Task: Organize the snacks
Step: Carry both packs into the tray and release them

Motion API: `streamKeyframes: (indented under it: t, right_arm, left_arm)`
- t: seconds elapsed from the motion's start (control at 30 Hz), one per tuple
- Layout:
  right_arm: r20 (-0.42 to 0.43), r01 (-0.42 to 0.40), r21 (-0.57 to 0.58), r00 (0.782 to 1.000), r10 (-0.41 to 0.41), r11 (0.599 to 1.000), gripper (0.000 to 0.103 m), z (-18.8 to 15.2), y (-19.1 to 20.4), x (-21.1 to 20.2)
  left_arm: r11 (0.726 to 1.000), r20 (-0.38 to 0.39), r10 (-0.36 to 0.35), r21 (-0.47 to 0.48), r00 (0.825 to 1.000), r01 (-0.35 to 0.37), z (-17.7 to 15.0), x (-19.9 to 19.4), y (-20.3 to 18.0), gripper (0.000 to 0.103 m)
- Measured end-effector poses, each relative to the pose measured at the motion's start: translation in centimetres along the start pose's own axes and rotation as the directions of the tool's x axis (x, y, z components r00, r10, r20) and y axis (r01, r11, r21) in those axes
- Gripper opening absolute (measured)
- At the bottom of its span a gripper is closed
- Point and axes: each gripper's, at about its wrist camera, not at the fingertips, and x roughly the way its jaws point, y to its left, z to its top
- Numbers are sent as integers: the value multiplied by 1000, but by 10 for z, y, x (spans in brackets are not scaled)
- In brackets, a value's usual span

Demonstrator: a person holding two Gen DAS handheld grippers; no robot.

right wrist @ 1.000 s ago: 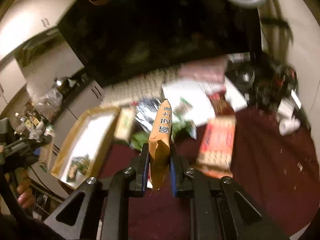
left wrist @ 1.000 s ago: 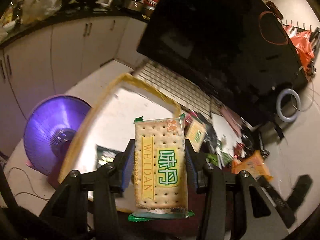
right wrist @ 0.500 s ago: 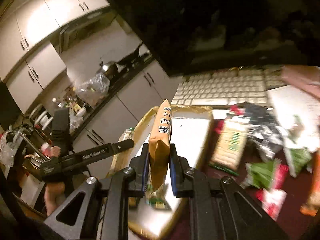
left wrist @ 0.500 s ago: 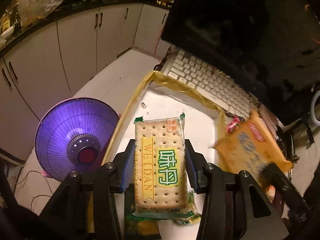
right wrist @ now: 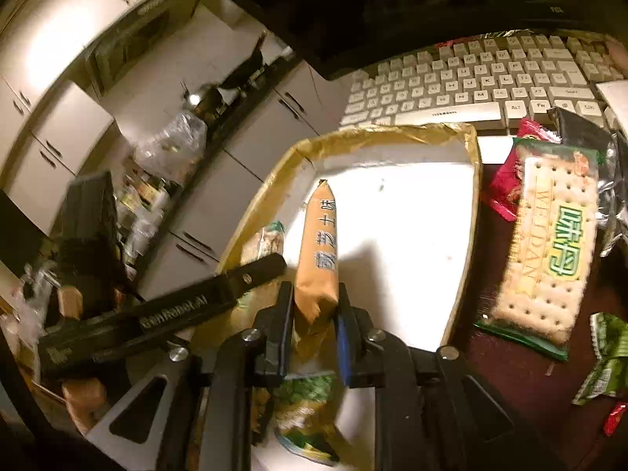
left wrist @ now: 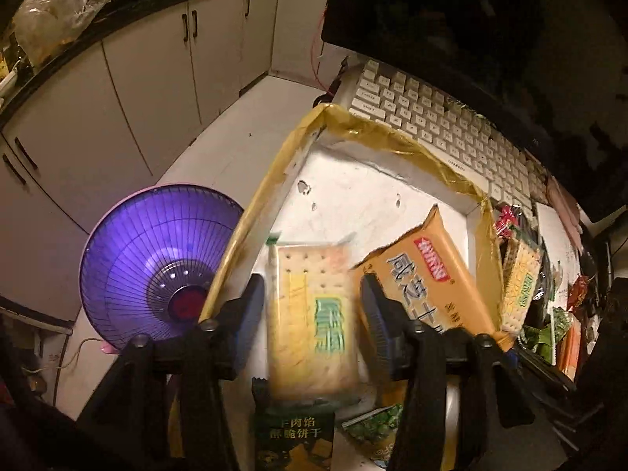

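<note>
A white tray with a yellow taped rim [left wrist: 353, 129] lies in front of a keyboard; it also shows in the right wrist view [right wrist: 473, 180]. My left gripper [left wrist: 312, 318] is open over the tray. A blurred WEIDAN cracker pack [left wrist: 314, 322] sits between its spread jaws, apart from both. My right gripper [right wrist: 314, 314] is shut on an orange snack pack [right wrist: 318, 251], held on edge above the tray; it also shows in the left wrist view [left wrist: 428, 267]. Small dark and green packs [left wrist: 294, 439] lie at the tray's near end.
A white keyboard [right wrist: 471, 90] and a dark monitor stand behind the tray. A second WEIDAN cracker pack [right wrist: 545, 251] and several loose snack packs [right wrist: 604, 369] lie on the dark red table right of the tray. A purple fan heater [left wrist: 157, 267] stands on the floor to the left.
My left gripper has opened and the cracker pack has come free of its jaws over the tray. My right gripper has carried the orange pack left, over the tray beside the left gripper.
</note>
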Motion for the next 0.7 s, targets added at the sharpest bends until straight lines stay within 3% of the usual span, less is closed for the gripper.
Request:
streamKeyframes:
  t: [0.07, 0.13, 0.17, 0.23, 0.3, 0.5, 0.7]
  right_arm:
    - [7, 34, -24, 999, -34, 999, 32, 0, 4, -7]
    - [43, 55, -54, 998, -53, 997, 46, -2, 7, -19]
    - [58, 63, -65, 997, -59, 996, 51, -2, 7, -25]
    - [84, 95, -93, 993, -88, 991, 52, -6, 9, -40]
    - [102, 127, -116, 988, -116, 985, 52, -10, 9, -53]
    - [167, 152, -147, 978, -127, 977, 55, -31, 2, -102]
    - [186, 154, -93, 973, -135, 984, 63, -55, -21, -143]
  left_arm:
    - [999, 63, -30, -15, 998, 31, -2, -13, 1, 77]
    - [998, 140, -41, -32, 989, 46, -6, -27, 2, 86]
    - [999, 155, -19, -40, 988, 26, -9, -32, 3, 87]
    - [999, 171, 21, -45, 985, -13, -16, -40, 1, 87]
    - [999, 212, 9, -45, 977, 0, -27, -57, -1, 87]
    - [994, 300, -73, -50, 951, 93, -57, -99, -16, 87]
    - [985, 289, -173, 26, 942, 173, -90, -121, -55, 87]
